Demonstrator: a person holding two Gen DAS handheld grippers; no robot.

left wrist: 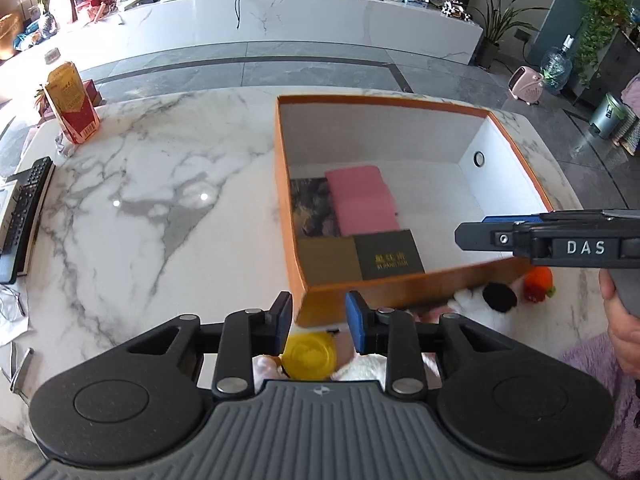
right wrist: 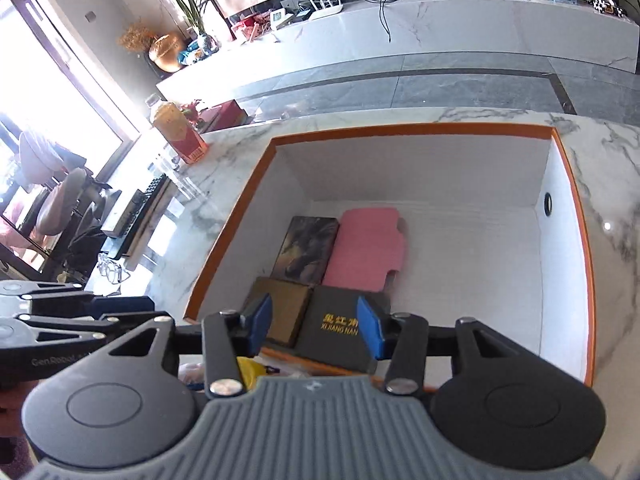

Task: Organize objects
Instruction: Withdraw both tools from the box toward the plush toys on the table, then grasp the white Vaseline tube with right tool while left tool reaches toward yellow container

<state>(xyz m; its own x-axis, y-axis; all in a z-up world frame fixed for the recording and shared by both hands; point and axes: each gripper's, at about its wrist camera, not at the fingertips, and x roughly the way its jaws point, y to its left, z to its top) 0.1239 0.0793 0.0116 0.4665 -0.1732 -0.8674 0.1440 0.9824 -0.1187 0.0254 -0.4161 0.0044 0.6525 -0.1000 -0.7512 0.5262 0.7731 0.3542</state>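
An orange box (left wrist: 400,286) with a white inside stands on the marble table (left wrist: 160,208). It holds a pink case (left wrist: 362,200), a dark picture box (left wrist: 314,208), a brown box (left wrist: 326,258) and a black box with gold lettering (left wrist: 388,258). My left gripper (left wrist: 318,320) is open just before the box's near left corner, above a yellow-capped plush toy (left wrist: 308,354). My right gripper (right wrist: 316,326) is open over the near wall, with the black box (right wrist: 340,328) between its fingers and below them. The right gripper also shows in the left wrist view (left wrist: 464,236).
A drink carton (left wrist: 72,104) stands at the table's far left, remote controls (left wrist: 26,216) at its left edge. A white plush with a black patch (left wrist: 498,298) and an orange toy (left wrist: 538,280) lie by the box's near right side.
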